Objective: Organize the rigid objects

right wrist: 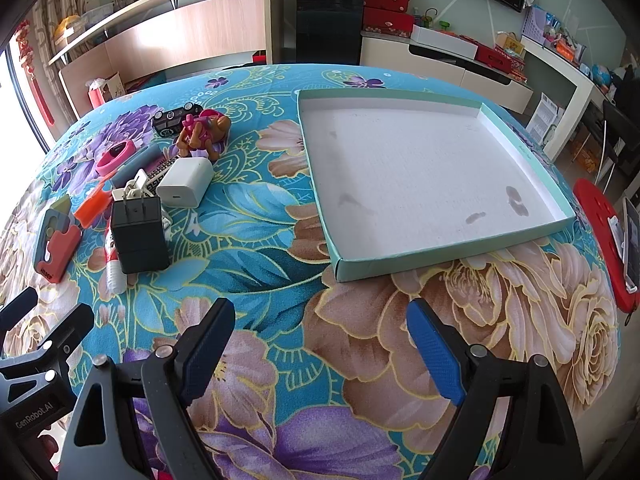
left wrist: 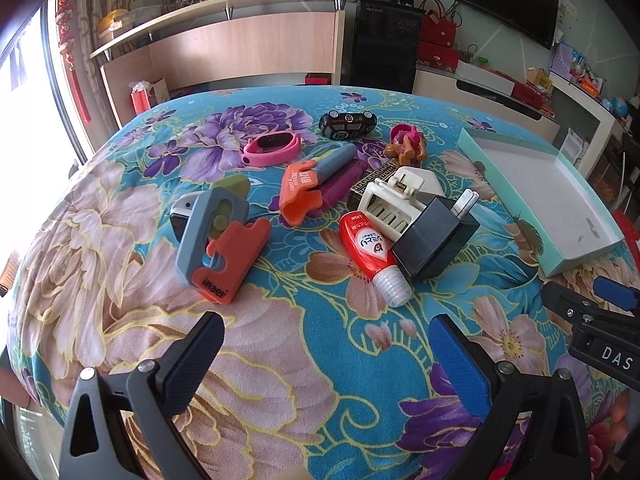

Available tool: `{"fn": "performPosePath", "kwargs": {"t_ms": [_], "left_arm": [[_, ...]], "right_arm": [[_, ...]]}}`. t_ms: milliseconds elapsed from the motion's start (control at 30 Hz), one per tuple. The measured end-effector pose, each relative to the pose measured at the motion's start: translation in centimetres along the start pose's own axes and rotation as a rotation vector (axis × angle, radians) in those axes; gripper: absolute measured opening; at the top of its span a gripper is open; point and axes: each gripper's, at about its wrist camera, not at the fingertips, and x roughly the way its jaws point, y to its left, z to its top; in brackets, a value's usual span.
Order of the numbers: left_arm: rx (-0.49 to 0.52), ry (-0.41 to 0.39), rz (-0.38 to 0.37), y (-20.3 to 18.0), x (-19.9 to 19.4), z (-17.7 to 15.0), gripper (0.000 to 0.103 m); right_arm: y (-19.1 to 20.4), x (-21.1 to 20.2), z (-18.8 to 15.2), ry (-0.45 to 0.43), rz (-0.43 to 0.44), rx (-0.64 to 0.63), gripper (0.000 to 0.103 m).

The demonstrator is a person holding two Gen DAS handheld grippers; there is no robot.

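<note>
Black charger (right wrist: pixel 138 236) is hiding most of the red tube (right wrist: pixel 113 268) from the right; white clip (left wrist: pixel 394 204) is lying partly buried behind it. Phone-like item under the grey-orange tool (left wrist: pixel 218 240) is hard to make out. Left claw (left wrist: pixel 326 354) and right claw (right wrist: pixel 320 340) are hovering spread wide, gripping nothing. Clutter is sitting left on the table (right wrist: pixel 256 240); teal tray (right wrist: pixel 452 254) is lying bare, right.
</note>
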Motion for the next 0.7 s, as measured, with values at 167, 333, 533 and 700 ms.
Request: {"fn": "performPosePath", "kwargs": {"t_ms": [167,333,533,700], "left_arm": [[0.003,0.000,0.003,-0.01,0.01,0.01,0.103],[-0.002,0.003,-0.002,0.00,0.07,0.03,0.103],[0.006,-0.001,-0.004,-0.18,0.07,0.03,0.103],[0.005,-0.002,-0.006,-0.22,0.02,0.03,0.103]], "right_arm": [[-0.07,0.04,0.00,0.000,0.000,0.000,0.088],[-0.07,0.06,-0.01,0.000,0.000,0.000,0.088],[-0.01,0.03,-0.02,0.000,-0.001,0.001,0.088],[0.00,0.04,-0.05,-0.001,-0.001,0.000,0.088]]}}
